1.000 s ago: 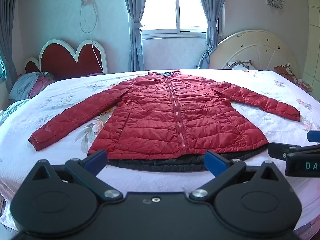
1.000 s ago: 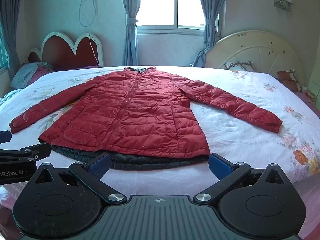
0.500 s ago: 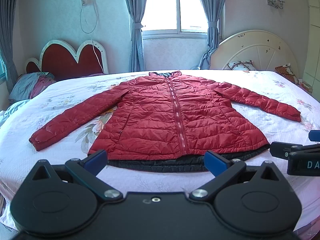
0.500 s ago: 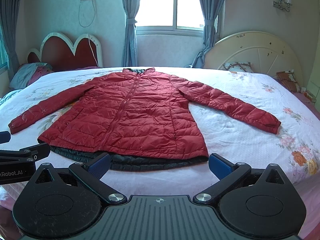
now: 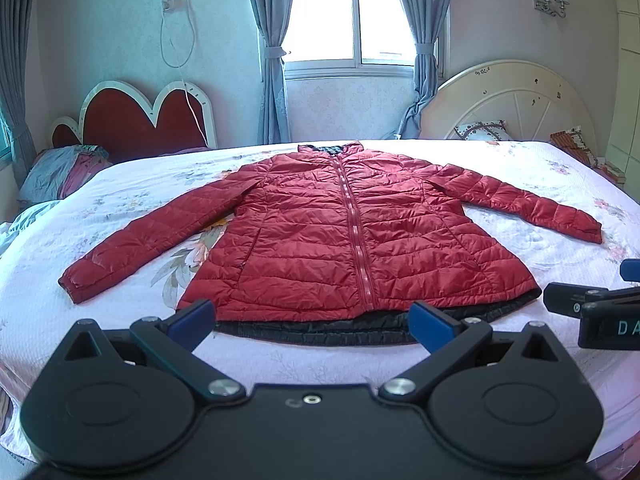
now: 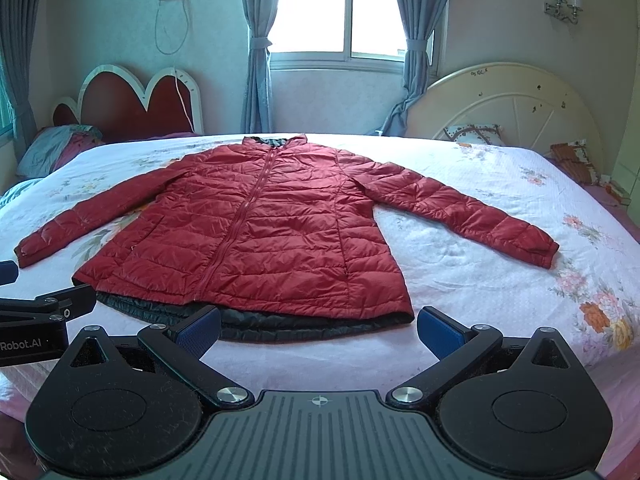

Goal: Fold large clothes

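Note:
A red quilted puffer jacket (image 5: pixel 352 236) lies flat, front up and zipped, on the bed, sleeves spread to both sides; its dark lining shows along the near hem. It also shows in the right wrist view (image 6: pixel 256 236). My left gripper (image 5: pixel 312 322) is open and empty, just short of the hem's middle. My right gripper (image 6: pixel 318 328) is open and empty, near the hem's right part. Each gripper appears at the edge of the other's view: the right gripper (image 5: pixel 596 304) and the left gripper (image 6: pixel 36 312).
The bed (image 5: pixel 560 184) has a white floral cover. A red heart-shaped headboard (image 5: pixel 132 120) and a pillow (image 5: pixel 60 168) stand at the far left, a cream round headboard (image 5: pixel 508 100) at the far right. A window with grey curtains (image 5: pixel 348 12) is behind.
Both views have shifted very slightly; the jacket sits a little lower and nearer in the frames. Both grippers stay open and nothing has been taken hold of.

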`<state>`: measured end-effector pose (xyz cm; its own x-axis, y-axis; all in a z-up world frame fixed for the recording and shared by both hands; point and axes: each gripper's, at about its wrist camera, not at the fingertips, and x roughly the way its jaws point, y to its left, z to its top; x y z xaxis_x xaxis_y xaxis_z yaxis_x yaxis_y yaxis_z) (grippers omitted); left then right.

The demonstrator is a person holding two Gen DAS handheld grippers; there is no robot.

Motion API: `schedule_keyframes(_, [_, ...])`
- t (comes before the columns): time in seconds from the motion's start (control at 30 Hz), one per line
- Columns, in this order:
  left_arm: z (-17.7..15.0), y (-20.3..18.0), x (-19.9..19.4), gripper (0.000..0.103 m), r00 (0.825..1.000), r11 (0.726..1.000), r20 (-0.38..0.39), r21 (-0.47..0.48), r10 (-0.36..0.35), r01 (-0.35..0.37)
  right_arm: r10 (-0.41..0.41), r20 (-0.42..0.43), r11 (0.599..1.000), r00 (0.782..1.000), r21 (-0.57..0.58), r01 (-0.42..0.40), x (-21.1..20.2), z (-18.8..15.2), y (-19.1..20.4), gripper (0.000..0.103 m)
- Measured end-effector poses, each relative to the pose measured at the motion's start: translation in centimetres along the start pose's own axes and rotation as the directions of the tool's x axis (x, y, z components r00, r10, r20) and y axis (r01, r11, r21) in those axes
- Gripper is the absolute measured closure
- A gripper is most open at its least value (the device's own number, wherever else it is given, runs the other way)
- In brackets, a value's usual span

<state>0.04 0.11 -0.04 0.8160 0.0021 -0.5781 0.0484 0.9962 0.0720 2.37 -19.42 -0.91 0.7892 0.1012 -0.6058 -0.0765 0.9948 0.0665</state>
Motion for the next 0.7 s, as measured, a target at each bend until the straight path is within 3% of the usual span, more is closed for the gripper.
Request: schedule_keyframes(0.7, [0.59,0.64,0.24,0.0,1.0,1.0,0.002,-0.001,0.003,-0.003,0.002,-0.002,1.0,1.0,-0.007,-0.002,0.02,0.22,0.29,0.0])
